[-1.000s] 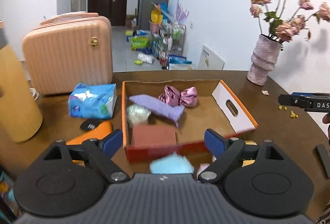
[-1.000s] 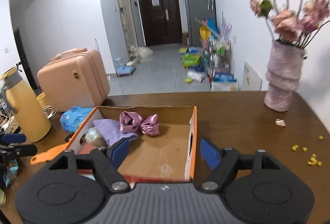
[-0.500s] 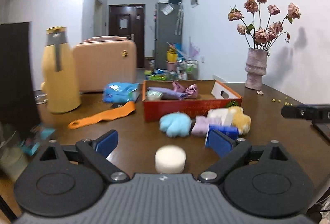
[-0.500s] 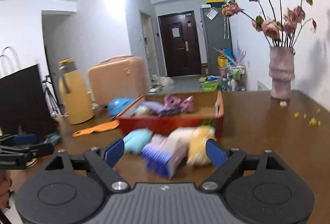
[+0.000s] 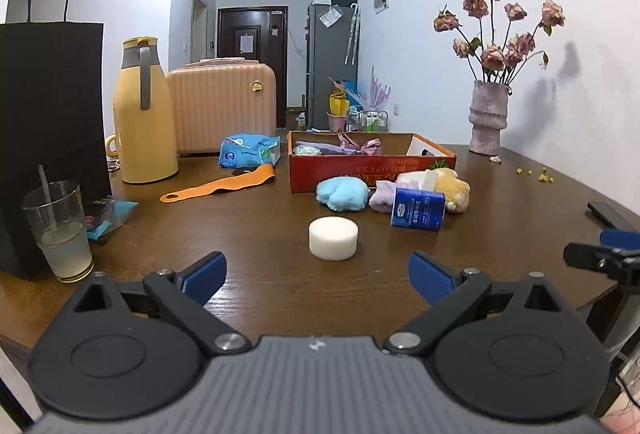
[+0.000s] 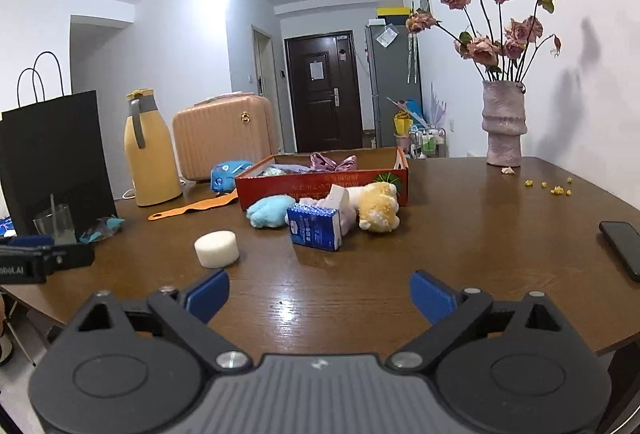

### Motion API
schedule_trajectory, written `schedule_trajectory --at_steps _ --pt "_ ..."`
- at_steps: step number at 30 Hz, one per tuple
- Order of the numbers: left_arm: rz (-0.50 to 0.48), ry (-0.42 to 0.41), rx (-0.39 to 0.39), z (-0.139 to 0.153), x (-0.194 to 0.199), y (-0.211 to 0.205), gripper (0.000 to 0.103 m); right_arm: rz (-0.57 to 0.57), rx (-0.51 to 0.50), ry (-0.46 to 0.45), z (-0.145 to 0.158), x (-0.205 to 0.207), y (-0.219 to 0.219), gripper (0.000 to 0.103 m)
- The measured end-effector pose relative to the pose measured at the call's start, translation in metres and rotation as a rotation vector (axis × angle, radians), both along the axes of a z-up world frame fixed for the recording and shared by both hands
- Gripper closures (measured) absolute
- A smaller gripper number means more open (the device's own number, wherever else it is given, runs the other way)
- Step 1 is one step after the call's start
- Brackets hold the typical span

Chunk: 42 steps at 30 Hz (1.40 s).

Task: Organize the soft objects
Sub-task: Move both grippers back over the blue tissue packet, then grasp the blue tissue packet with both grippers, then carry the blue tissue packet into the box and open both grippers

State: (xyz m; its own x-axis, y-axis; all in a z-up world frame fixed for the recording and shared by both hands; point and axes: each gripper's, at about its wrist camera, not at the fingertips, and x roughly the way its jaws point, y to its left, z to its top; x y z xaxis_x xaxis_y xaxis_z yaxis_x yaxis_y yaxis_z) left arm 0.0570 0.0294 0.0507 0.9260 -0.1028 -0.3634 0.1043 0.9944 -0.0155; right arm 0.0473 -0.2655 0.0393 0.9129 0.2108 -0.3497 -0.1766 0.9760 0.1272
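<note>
I hold both the left hand-held gripper [image 5: 317, 272] and the right hand-held gripper [image 6: 319, 292] spread apart, empty, above the brown wooden desk [image 5: 260, 234]. A white round foam puck [image 5: 333, 237] sits ahead; the blue fluffy toy [image 5: 342, 193], blue tissue pack [image 5: 417, 209] and yellow plush [image 5: 454, 188] crowd just before the orange cardboard box [image 5: 360, 170].

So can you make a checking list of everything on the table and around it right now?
Surface: brown wooden table, glossy, with yellow crumbs near the vase.
Job's things: red box already holds a pink bow; white sponge, blue plush, purple plush, yellow plush and tissue pack lie outside it.
Clutter: yellow jug, glass with straw, orange strap, phone.
Tongs: left tongs and right tongs both open, empty.
Cables: nothing seen clearly.
Surroundings: flower vase, black bag, pink suitcase.
</note>
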Motion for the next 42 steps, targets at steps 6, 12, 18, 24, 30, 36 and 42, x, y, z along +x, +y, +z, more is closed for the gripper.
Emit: schedule_trajectory --at_steps 6,12,18,24,30,36,42 --pt "-0.027 0.040 0.013 -0.006 0.018 -0.005 0.003 -0.013 0.062 0.009 -0.010 0.017 -0.003 0.006" --pt "-0.114 0.112 -0.003 -0.011 0.077 -0.026 0.003 -0.023 0.072 0.106 -0.035 0.059 -0.008 0.013" --pt "-0.185 0.200 -0.066 -0.009 0.164 -0.051 0.018 -0.022 0.138 0.124 -0.034 0.117 -0.016 0.035" --pt "-0.250 0.313 -0.191 -0.010 0.257 -0.071 0.049 -0.011 0.260 0.141 -0.029 0.187 -0.021 0.054" --pt "-0.274 0.367 -0.213 -0.026 0.300 -0.081 0.070 0.050 0.314 0.170 -0.036 0.240 -0.014 0.078" --pt "-0.301 0.413 -0.291 -0.037 0.285 -0.073 0.082 0.081 0.330 0.198 -0.046 0.244 -0.012 0.089" --pt "-0.376 0.496 -0.355 -0.052 0.211 -0.059 0.070 0.177 0.227 0.267 -0.050 0.185 -0.015 0.085"
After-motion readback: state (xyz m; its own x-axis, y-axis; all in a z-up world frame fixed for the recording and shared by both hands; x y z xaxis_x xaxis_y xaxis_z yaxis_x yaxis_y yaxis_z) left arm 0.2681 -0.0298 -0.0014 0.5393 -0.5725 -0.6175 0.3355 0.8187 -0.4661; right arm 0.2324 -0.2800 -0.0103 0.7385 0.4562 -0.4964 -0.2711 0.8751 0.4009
